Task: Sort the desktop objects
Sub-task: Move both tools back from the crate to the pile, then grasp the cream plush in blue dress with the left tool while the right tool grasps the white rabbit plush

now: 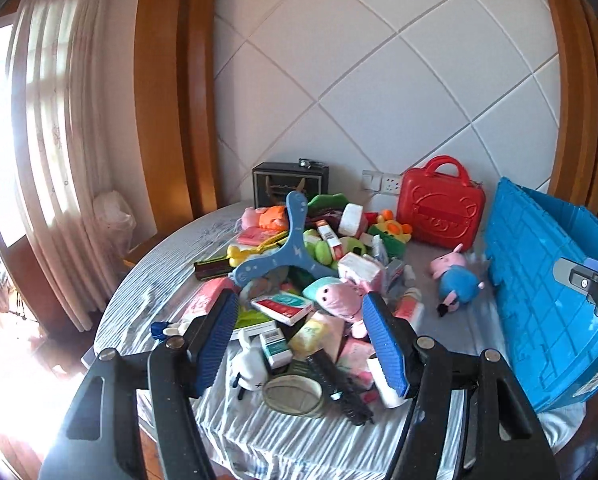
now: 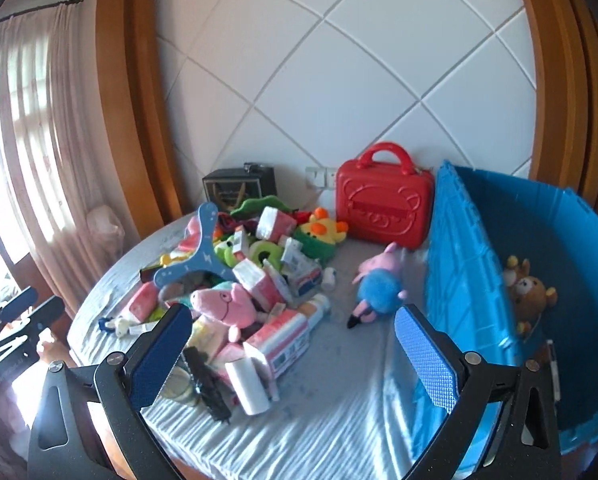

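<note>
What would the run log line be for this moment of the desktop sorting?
phase: approach | left gripper: open, empty | right gripper: open, empty | toy pile: unsorted on table | blue crate: holds brown bear plush

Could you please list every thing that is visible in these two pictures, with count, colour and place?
table: one, pale striped cloth, under everything
mixed pile: many small items, centre
boomerang toy: one, blue, on the pile
pig plush: one, pink, pile front
pig plush in blue: one, lying between pile and crate
red case: one, upright by wall
blue crate: one, right side
bear plush: one, brown, inside crate
left gripper: open, empty
right gripper: open, empty
</note>
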{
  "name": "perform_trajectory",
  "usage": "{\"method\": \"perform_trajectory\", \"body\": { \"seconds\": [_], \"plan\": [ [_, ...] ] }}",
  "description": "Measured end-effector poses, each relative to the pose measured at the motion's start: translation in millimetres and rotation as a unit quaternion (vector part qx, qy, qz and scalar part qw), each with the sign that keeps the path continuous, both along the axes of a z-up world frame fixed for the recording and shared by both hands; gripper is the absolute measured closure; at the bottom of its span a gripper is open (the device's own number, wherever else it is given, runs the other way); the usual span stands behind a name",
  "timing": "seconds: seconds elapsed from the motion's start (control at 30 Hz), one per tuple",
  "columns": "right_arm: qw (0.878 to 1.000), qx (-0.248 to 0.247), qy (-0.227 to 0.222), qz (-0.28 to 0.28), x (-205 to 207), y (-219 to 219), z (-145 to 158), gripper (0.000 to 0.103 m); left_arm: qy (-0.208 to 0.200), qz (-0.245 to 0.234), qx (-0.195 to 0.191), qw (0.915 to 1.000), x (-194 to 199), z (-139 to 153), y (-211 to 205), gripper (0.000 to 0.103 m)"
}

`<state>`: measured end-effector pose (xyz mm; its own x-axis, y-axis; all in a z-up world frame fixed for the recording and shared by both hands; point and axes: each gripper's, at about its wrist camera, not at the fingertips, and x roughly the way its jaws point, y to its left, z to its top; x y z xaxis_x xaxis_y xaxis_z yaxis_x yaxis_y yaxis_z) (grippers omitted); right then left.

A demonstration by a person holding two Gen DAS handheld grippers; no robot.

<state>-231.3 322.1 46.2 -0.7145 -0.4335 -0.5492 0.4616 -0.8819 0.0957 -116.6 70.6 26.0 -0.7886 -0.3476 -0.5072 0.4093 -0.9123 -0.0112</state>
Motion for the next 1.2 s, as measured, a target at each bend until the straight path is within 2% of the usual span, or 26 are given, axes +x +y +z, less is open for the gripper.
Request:
{"method": "perform_trajectory", "body": {
  "seconds": [0.2,0.33,0.47,0.67,0.83,0.97,1.1,1.2],
  "plan": [
    [0.998,0.041,-0.050,-0.004,-28.8,-45.9,-43.2,0.000,-0.041,0.062,0.028,0.9968,5.2,-42.1,-88.5,0.039],
    [0.996,0.061,-0.065,-0.004,-55.2,-68.0,-64.9,0.000,-0.084,0.118,0.067,0.9872,-4.0,-70.9,-146.6,0.039],
    [0.995,0.055,-0.085,0.012,-91.7,-91.7,-86.9,0.000,-0.104,0.153,0.074,0.9800,-13.6,-88.9,-186.7,0.039],
    [0.991,0.055,-0.115,0.027,-137.6,-126.9,-116.0,0.000,-0.132,0.173,0.086,0.9722,-29.0,-120.8,-230.2,0.039],
    [0.988,0.074,-0.130,0.034,-153.6,-151.3,-133.1,0.000,-0.161,0.161,0.098,0.9687,-42.2,-149.9,-252.0,0.039],
    [0.986,0.075,-0.147,0.036,-152.2,-175.1,-145.3,0.000,-0.188,0.131,0.108,0.9674,-55.2,-176.6,-268.1,0.039],
    [0.983,0.078,-0.162,0.037,-137.0,-213.2,-159.0,0.000,-0.208,0.077,0.102,0.9696,-74.2,-198.4,-288.2,0.039],
    [0.981,0.090,-0.172,0.024,-118.2,-247.1,-171.9,0.000,-0.221,0.009,0.090,0.9710,-91.1,-211.2,-302.3,0.039]
  ]
}}
